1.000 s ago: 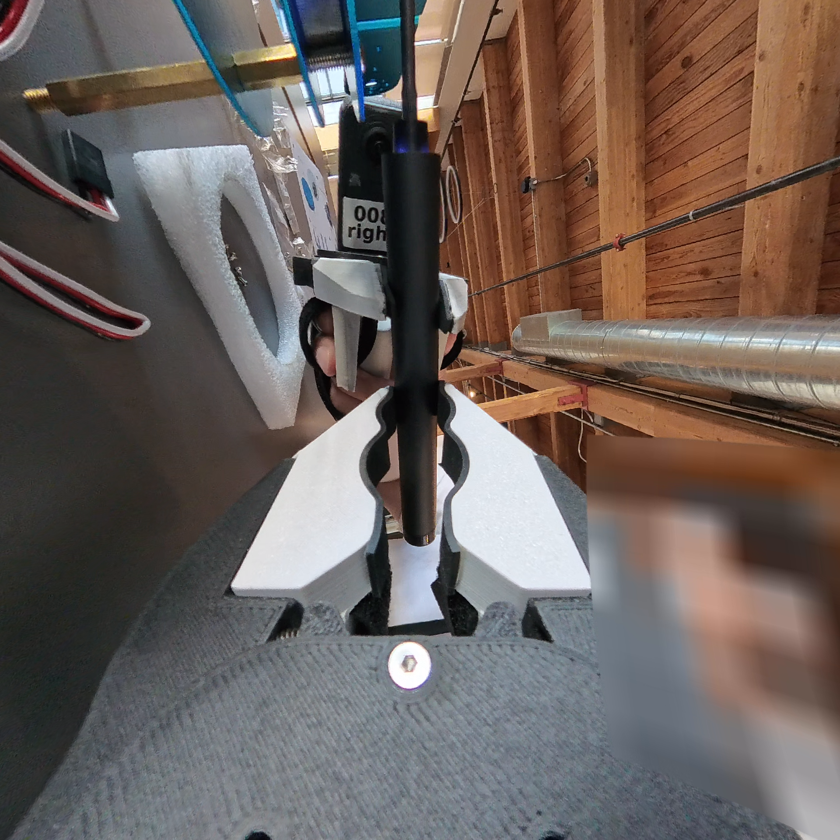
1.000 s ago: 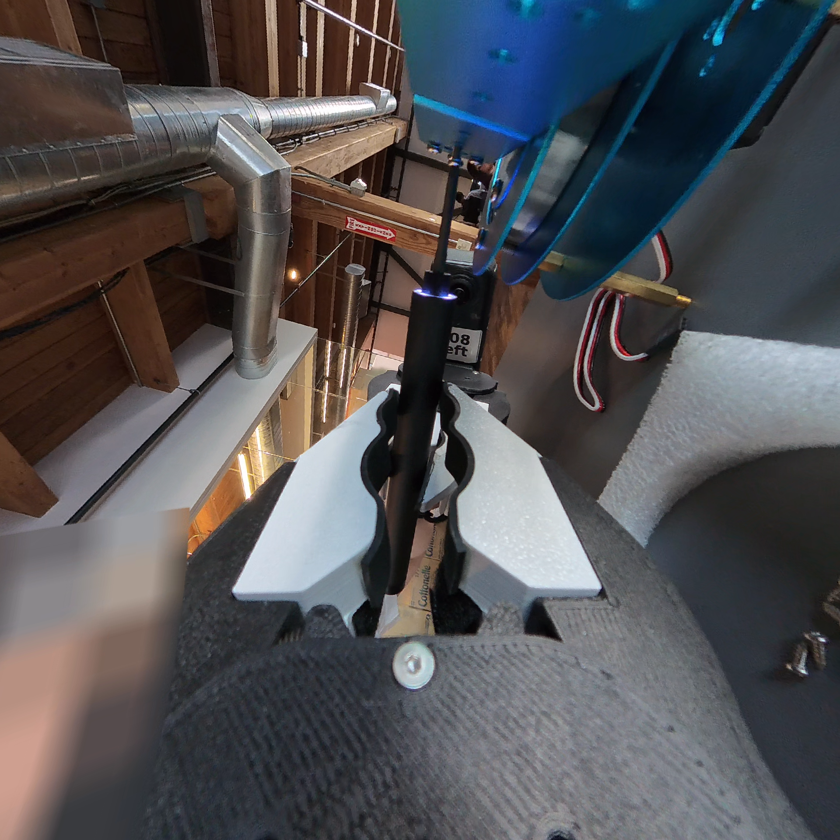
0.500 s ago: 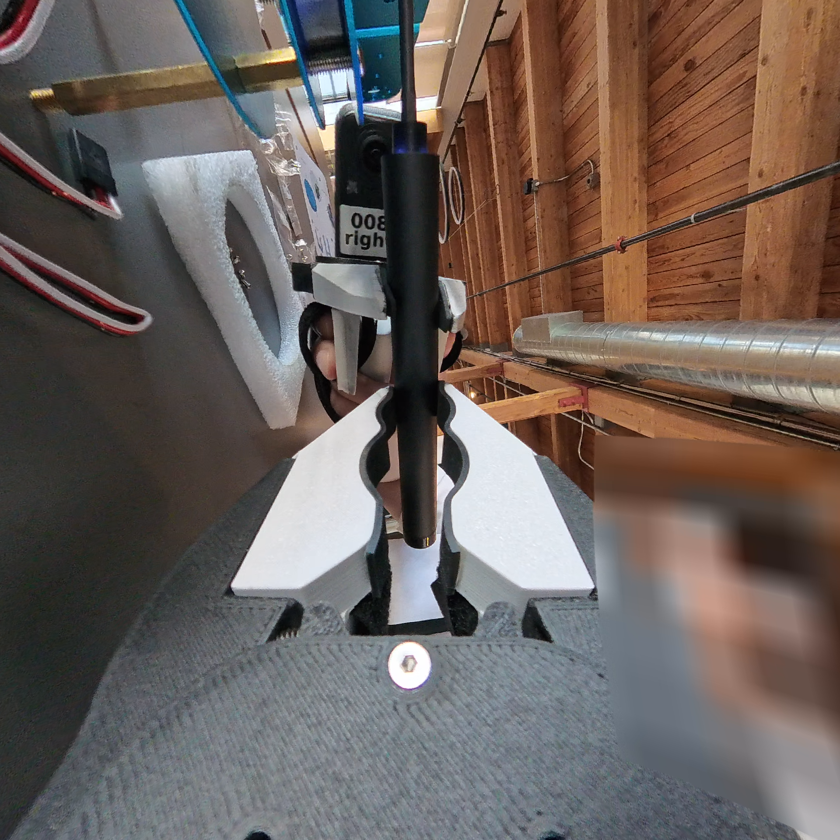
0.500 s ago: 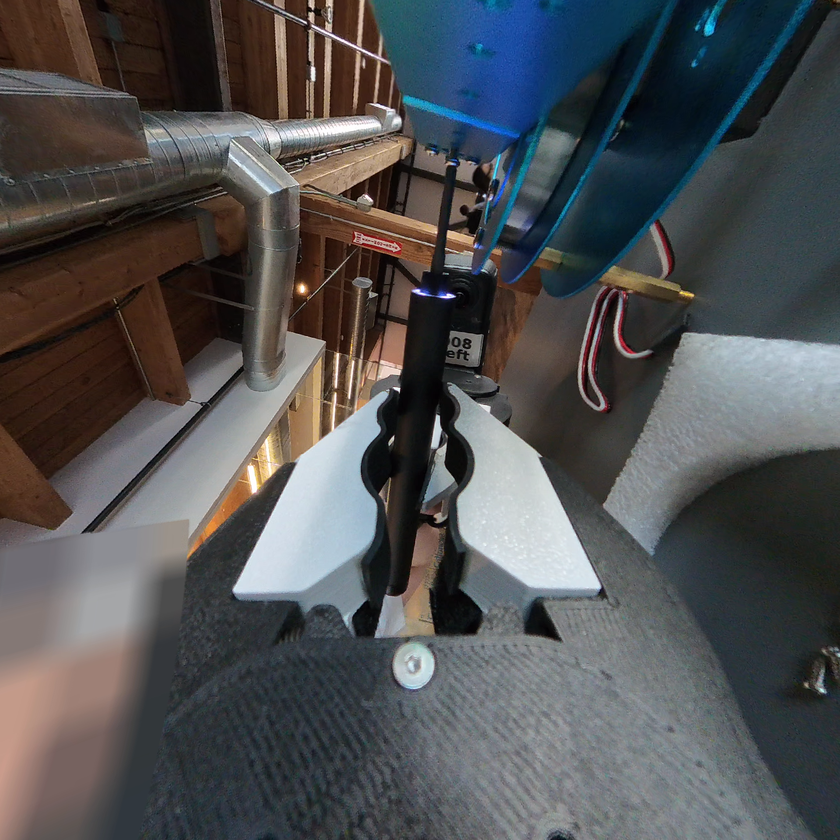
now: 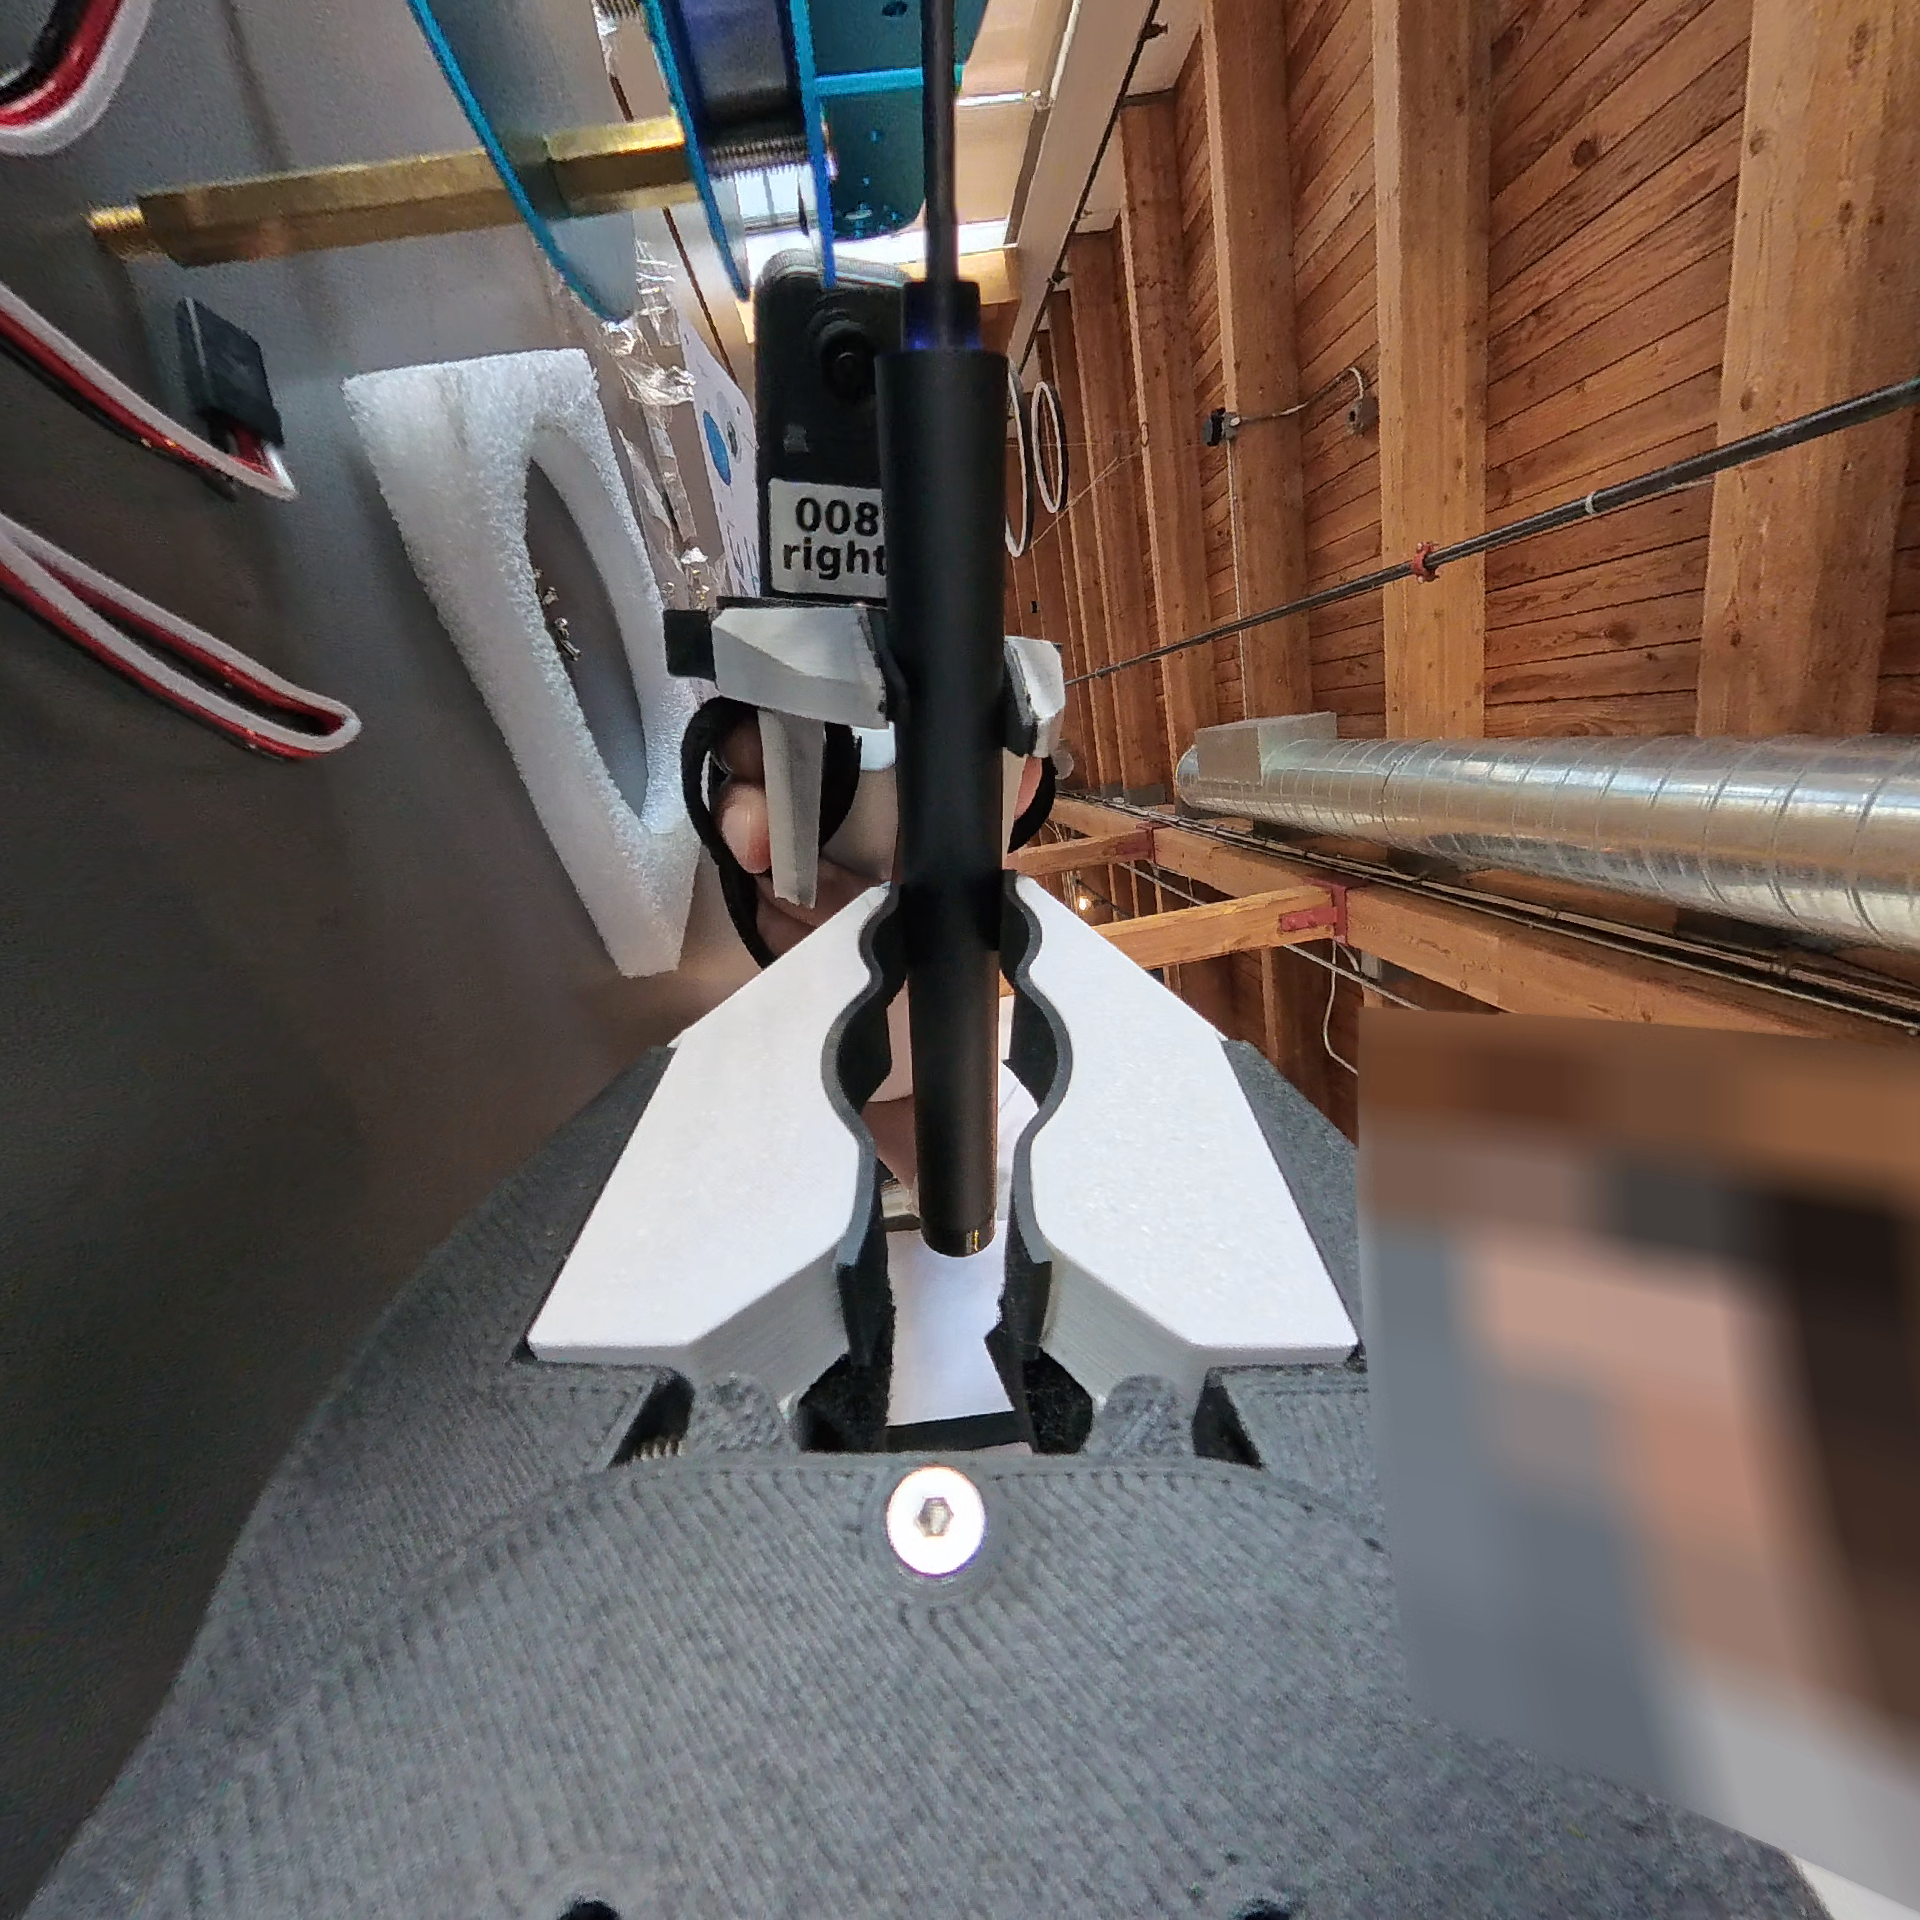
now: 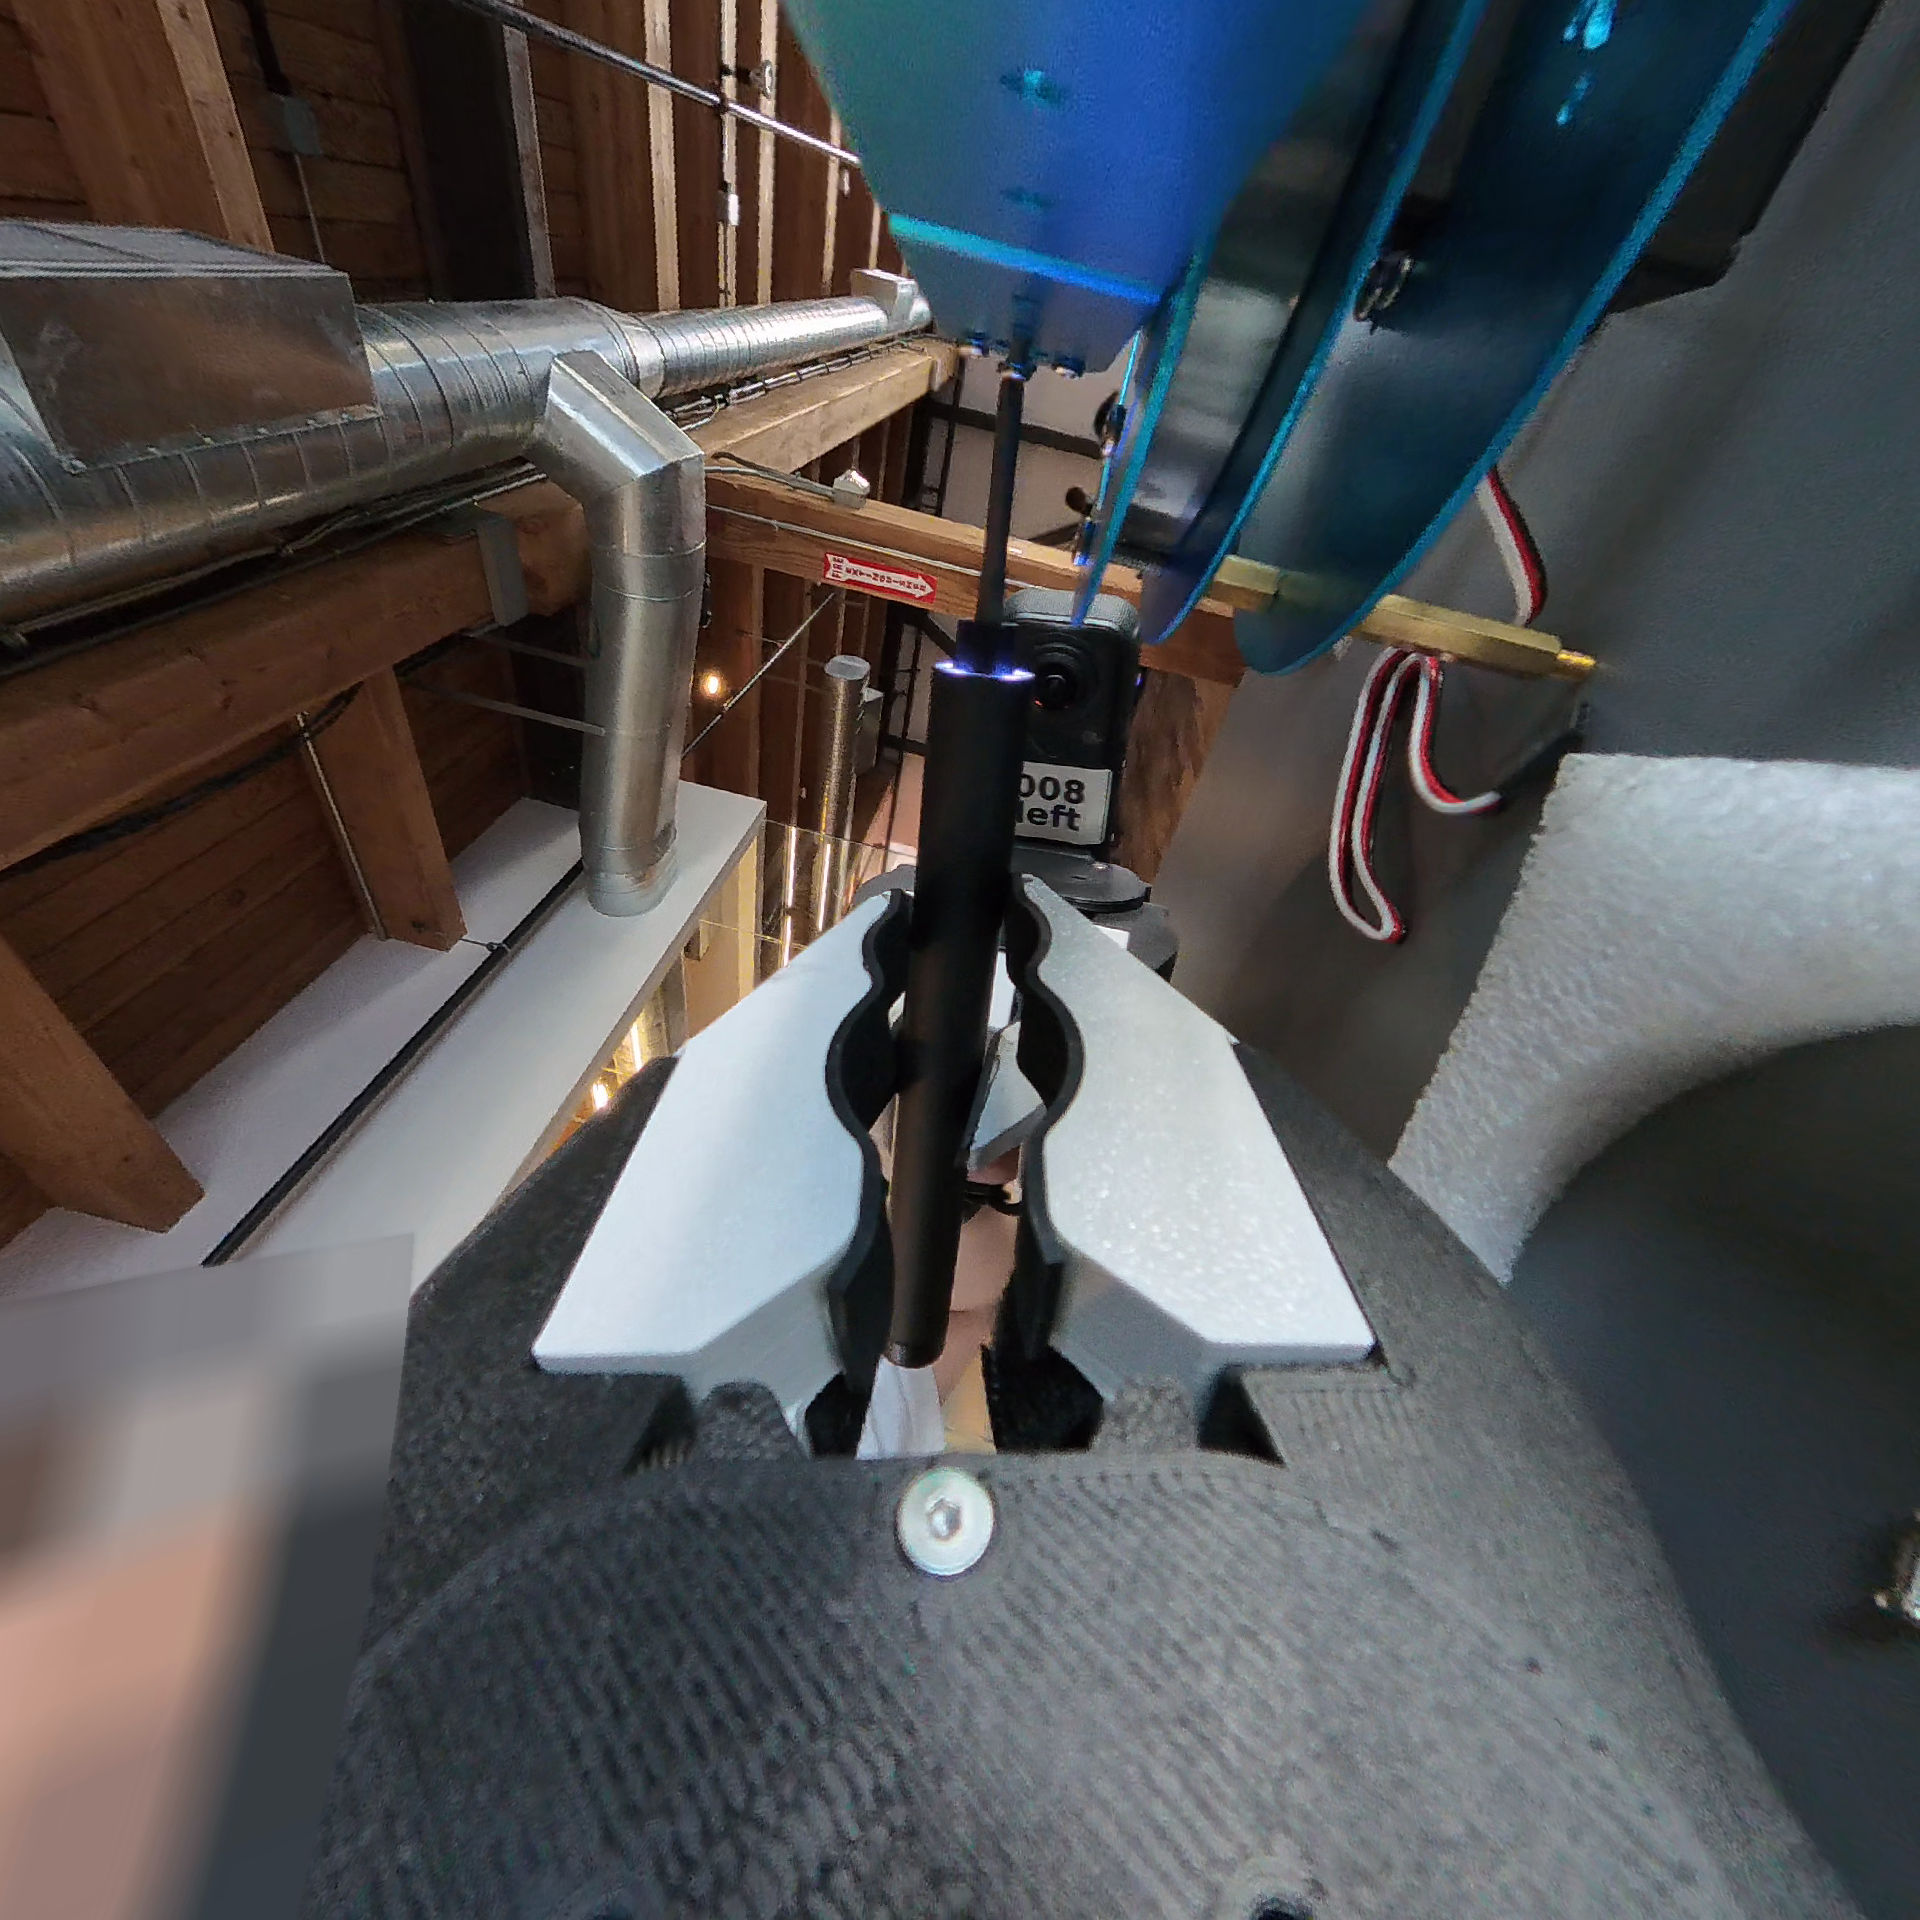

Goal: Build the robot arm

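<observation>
Left wrist view shows the left tongs (image 5: 951, 966) clenched on a black tool (image 5: 951, 790). It is a thin black stick, like a powered screwdriver, with a small blue light at its far end. A thin bit (image 5: 940, 125) sticks out past the light and goes up to a blue plate (image 5: 883, 125).

Right wrist view shows the right tongs (image 6: 961, 961) clenched on the same tool (image 6: 961, 883). So both tongs hold one stick from two sides. The left tongs grip near its back end, and the right tongs grip nearer the middle. The bit (image 6: 1006, 499) meets the edge of the blue plate (image 6: 1039, 156), at what looks like a small screw. I cannot tell if it truly touches.

I think the tool is stiff, hard and light. Its skin looks smooth, so it may slip or turn in a weak grip. The round notches in the tongs fit it well. The thin bit looks easy to bend, so the thick body is the best place to hold.

A white foam block (image 5: 488, 582) lies on the grey bench (image 5: 156, 1039). It has a hollow cut in it, and small screws (image 5: 545, 613) seem to sit inside. Red and white wires (image 5: 177, 655) and a brass post (image 5: 364, 203) are near the blue plate.
</observation>
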Demonstrator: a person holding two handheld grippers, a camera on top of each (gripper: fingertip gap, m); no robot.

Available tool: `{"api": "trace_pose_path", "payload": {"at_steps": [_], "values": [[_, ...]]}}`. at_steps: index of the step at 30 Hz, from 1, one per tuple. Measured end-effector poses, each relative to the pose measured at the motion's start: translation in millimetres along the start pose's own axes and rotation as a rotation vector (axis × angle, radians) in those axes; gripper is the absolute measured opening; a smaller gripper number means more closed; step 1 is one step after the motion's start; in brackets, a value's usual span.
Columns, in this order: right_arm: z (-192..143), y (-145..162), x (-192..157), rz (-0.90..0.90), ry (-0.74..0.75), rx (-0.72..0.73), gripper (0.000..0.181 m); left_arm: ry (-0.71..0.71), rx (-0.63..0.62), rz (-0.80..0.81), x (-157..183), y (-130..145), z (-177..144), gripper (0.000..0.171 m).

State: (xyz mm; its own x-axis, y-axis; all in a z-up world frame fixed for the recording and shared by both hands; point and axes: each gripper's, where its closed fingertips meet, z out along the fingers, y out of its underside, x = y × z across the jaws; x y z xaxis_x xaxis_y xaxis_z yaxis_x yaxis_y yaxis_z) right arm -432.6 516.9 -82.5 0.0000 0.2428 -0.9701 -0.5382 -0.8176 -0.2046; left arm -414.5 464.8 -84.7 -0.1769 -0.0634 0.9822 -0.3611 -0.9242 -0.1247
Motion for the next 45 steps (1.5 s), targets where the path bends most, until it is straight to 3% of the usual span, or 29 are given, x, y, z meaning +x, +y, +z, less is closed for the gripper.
{"api": "trace_pose_path", "payload": {"at_steps": [16, 35, 45], "values": [[2.4, -3.3, 1.2, 0.034, -0.011, 0.071, 0.016, 0.006, -0.027, -0.036, 0.3, -2.3, -4.1, 0.016], [5.0, -17.9, 4.5, 0.038, -0.011, 0.221, 0.016, 0.024, -0.167, -0.064, -0.3, -13.2, -8.3, 0.016], [6.0, -21.8, 6.0, -0.064, 0.096, 0.215, 0.017, 0.037, -0.210, -0.071, 0.2, -17.0, -9.5, 0.016]]}}
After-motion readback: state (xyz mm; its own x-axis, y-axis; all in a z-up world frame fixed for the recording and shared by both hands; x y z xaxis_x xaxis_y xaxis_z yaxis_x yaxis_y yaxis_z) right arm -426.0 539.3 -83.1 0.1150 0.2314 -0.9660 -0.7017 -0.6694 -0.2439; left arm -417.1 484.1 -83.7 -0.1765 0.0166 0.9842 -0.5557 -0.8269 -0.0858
